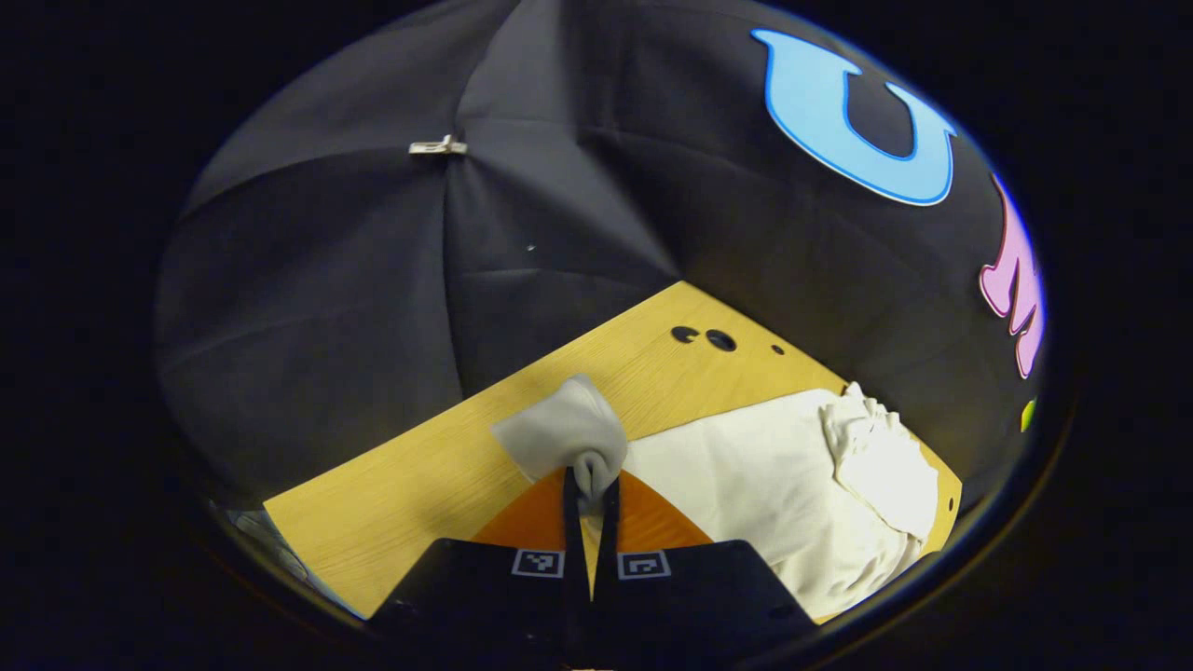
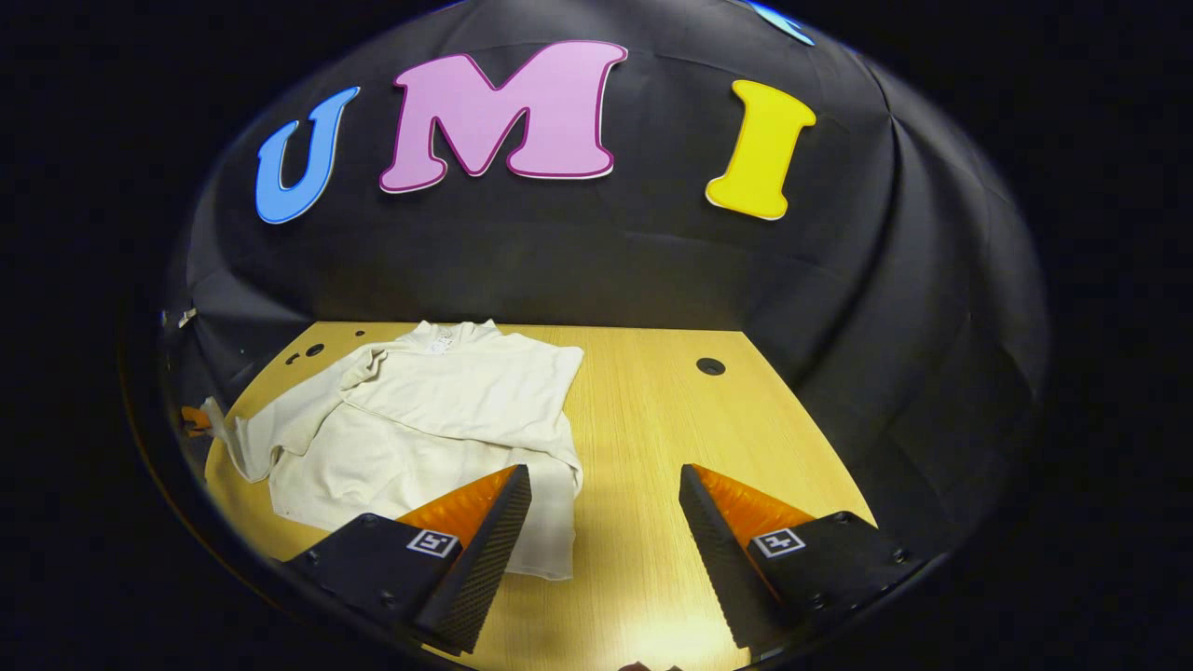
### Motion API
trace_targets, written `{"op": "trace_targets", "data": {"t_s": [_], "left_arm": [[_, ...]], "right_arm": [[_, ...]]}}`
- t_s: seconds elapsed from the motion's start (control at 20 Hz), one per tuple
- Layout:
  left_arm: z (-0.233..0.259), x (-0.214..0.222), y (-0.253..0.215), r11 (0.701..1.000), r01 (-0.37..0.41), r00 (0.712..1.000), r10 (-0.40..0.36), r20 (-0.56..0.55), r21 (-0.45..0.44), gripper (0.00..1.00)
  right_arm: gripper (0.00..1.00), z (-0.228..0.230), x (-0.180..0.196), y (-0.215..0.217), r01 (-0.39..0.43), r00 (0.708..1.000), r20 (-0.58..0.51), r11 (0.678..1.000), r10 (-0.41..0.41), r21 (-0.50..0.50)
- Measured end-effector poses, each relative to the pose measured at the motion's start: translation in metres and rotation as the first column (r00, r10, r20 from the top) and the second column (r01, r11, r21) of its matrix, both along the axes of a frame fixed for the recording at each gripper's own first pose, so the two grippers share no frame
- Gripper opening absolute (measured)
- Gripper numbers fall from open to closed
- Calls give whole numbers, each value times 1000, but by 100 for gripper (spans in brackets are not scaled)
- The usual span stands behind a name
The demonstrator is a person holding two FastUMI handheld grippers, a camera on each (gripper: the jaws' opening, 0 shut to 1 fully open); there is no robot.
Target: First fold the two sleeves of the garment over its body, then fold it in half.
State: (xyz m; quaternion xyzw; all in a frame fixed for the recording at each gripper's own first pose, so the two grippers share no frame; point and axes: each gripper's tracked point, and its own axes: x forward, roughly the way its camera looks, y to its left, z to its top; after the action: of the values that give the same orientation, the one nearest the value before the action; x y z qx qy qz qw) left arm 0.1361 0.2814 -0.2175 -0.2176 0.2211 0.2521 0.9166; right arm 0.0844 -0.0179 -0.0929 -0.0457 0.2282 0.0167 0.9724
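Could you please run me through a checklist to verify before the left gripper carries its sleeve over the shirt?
1. Left gripper shut on the sleeve: ok, cloth pinched between both fingers.
2. Right gripper open and clear of the cloth: ok, though one finger hovers by the hem.
3. Other sleeve already folded over the shirt: ok, it seems to lie across the body.
4. Shirt fully on the table: ok.
5. Body flat, without wrinkles: not ok, bunched near the collar.

Left claw (image 1: 591,494) pinches garment (image 1: 746,475) sleeve (image 1: 569,433)
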Motion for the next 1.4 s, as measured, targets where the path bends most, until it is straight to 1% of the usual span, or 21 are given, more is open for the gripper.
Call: {"op": "trace_targets", "data": {"t_s": [0.1,0.25,0.35,0.45,0.6,0.85,1.0,1.15,1.25,1.4], "left_arm": [[13,26,-14,999,41,999,-41,0,22,6],[36,72,-44,996,83,996,-83,38,16,6],[47,100,-67,991,125,991,-126,40,38,6],[57,127,-92,980,184,982,-187,33,69,6],[76,165,-133,959,262,962,-268,56,105,6],[100,211,-198,925,357,926,-369,77,131,6],[109,231,-239,893,421,896,-437,81,159,6],[105,246,-293,851,499,855,-514,66,164,6],[103,252,-337,816,557,818,-571,71,153,6],[98,262,-394,751,639,752,-655,68,167,6]], "right_arm": [[98,-6,1,-2,11,1000,-16,1000,-10,19],[98,-12,6,-7,31,999,-22,998,-30,54],[98,-20,6,-10,30,999,-34,998,-28,59],[98,-23,8,-13,29,999,-36,998,-26,59],[98,-29,9,-26,47,998,-41,997,-44,67],[98,-39,12,-46,96,994,-61,992,-91,87],[98,-39,17,-50,101,994,-54,990,-96,101],[97,-41,22,-51,94,995,-49,990,-89,109],[97,-43,23,-50,87,995,-51,990,-82,109],[97,-45,26,-49,81,995,-58,990,-75,119]]}}
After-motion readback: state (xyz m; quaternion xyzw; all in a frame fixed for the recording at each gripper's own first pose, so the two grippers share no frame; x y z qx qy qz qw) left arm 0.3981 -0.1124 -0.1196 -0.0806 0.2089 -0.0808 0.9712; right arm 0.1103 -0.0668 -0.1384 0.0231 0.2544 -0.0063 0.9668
